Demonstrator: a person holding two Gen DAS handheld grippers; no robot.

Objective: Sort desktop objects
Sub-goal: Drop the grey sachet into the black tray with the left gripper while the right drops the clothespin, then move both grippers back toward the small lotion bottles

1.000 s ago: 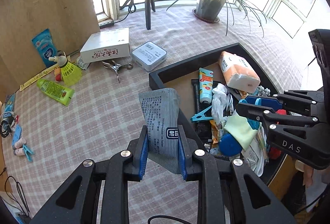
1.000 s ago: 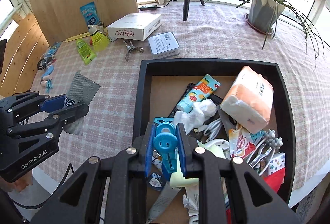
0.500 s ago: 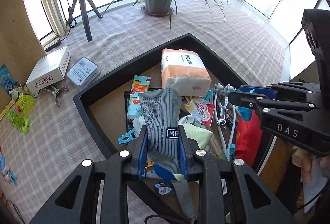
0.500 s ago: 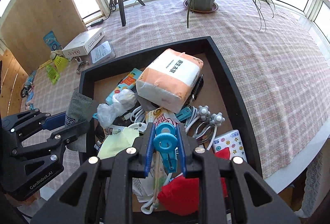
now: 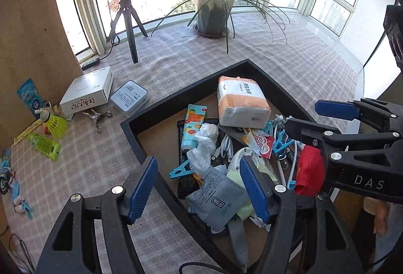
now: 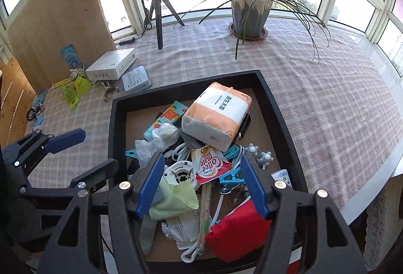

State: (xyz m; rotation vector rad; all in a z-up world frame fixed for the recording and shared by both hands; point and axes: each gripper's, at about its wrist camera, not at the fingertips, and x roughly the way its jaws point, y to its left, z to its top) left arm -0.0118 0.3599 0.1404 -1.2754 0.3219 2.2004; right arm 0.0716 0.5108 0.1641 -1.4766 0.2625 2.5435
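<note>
My left gripper (image 5: 197,188) hangs over the near corner of the black tray (image 5: 176,97), its jaws opening wide. The grey printed packet (image 5: 219,201) lies loose on the tray's pile below them, touched by neither pad. My right gripper (image 6: 201,185) is over the tray (image 6: 118,127) as well, jaws opening, with nothing pressed between the pads. A blue clip (image 6: 230,179) rests on the clutter under it, beside a yellow-green cloth (image 6: 176,198) and a red pouch (image 6: 236,231). Each gripper shows in the other's view: the right gripper (image 5: 320,117) and the left gripper (image 6: 83,155).
The tray also holds an orange tissue pack (image 5: 241,102), a tube, cables and several clips. On the checked cloth to the left lie a white box (image 5: 88,90), a tin (image 5: 129,95), a yellow shuttlecock (image 5: 56,122) and a green tube (image 5: 44,146). A plant pot (image 6: 249,11) and tripod (image 6: 157,19) stand at the back.
Both grippers travelled from the cloth side to over the tray, then opened. The grey packet left the left jaws and the blue clip left the right jaws; both now lie in the tray.
</note>
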